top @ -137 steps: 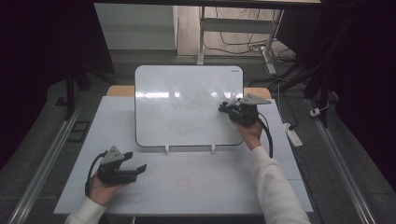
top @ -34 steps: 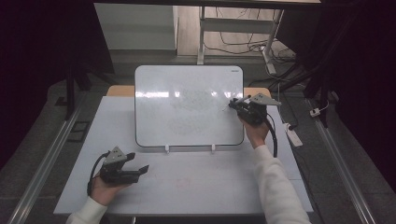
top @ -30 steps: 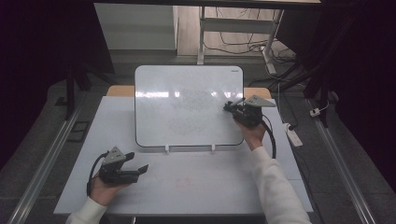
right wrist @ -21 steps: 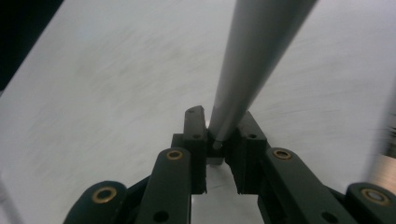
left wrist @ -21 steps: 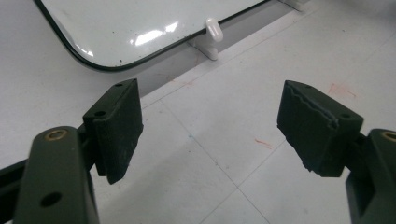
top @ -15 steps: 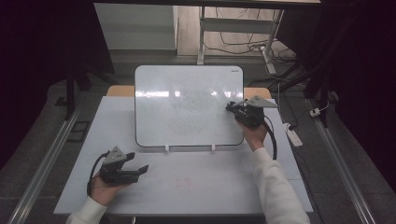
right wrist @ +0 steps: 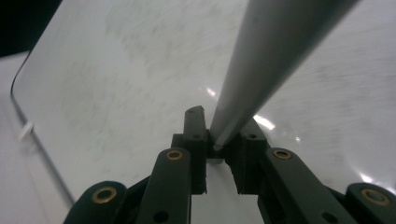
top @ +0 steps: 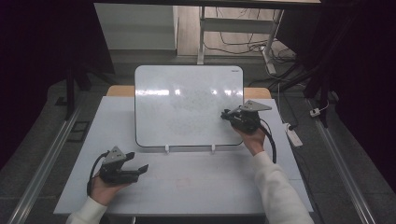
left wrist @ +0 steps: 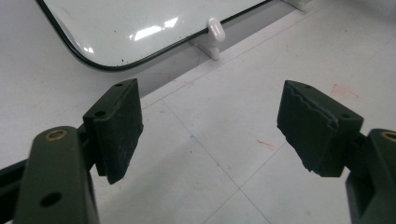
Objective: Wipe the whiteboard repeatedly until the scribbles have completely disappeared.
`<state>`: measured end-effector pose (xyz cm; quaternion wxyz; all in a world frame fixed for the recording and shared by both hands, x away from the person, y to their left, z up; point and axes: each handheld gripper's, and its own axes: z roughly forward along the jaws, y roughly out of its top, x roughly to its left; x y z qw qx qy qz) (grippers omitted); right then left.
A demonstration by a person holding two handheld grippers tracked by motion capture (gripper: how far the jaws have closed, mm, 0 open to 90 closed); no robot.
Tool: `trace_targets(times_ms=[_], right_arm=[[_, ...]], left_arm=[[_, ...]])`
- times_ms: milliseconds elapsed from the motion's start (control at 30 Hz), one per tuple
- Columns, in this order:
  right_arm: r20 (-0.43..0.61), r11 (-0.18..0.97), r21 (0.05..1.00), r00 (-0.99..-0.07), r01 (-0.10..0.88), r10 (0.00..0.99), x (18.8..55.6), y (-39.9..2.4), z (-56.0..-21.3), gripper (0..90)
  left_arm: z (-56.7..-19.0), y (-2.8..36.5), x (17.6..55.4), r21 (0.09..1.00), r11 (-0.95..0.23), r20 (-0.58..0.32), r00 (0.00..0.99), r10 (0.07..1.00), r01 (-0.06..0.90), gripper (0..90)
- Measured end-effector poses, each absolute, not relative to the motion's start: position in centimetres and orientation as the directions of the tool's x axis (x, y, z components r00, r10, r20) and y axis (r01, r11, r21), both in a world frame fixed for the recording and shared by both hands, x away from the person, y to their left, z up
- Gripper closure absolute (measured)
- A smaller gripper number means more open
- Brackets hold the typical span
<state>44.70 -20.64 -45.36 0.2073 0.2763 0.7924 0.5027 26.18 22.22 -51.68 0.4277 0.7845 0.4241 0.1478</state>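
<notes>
A white board (top: 187, 102) stands propped on the white table (top: 210, 186), held by two small white feet (top: 166, 149). Its surface carries faint grey smudges. My right gripper (top: 226, 115) is at the board's right part, its tips against the surface. In the right gripper view its jaws (right wrist: 219, 128) are shut on a slim grey stick (right wrist: 266, 56), whose far end is hidden between the pads; the board (right wrist: 107, 79) lies behind. My left gripper (top: 140, 170) rests at the table's front left, open, with nothing between its jaws (left wrist: 210, 126).
A white power strip (top: 293, 136) and cables lie on the floor to the right of the table. Behind the board stand a desk leg (top: 201, 37) and more cables. Faint red marks (left wrist: 266, 143) dot the tabletop near the board's foot (left wrist: 215, 31).
My right gripper has shifted slightly back and forth over the board's right part. The left gripper has stayed where it was.
</notes>
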Motion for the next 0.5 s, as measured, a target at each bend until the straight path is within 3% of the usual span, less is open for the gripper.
trace_targets(times_ms=[133, 500], right_arm=[[0.025, 0.281, 0.926, -0.786, 0.251, 0.618, 44.0, -20.7, -44.9, 77.9], [0.082, 0.338, 0.904, -0.881, 0.263, 0.466, 39.0, -18.2, -44.7, 77.8]], left_arm=[[-51.6, 22.3, 26.1, 0.802, -0.273, -0.126, 0.597, 0.793, 0.531, 23.7], [-51.3, 22.4, 25.9, 0.83, -0.248, -0.117, 0.59, 0.799, 0.5, 24.8]])
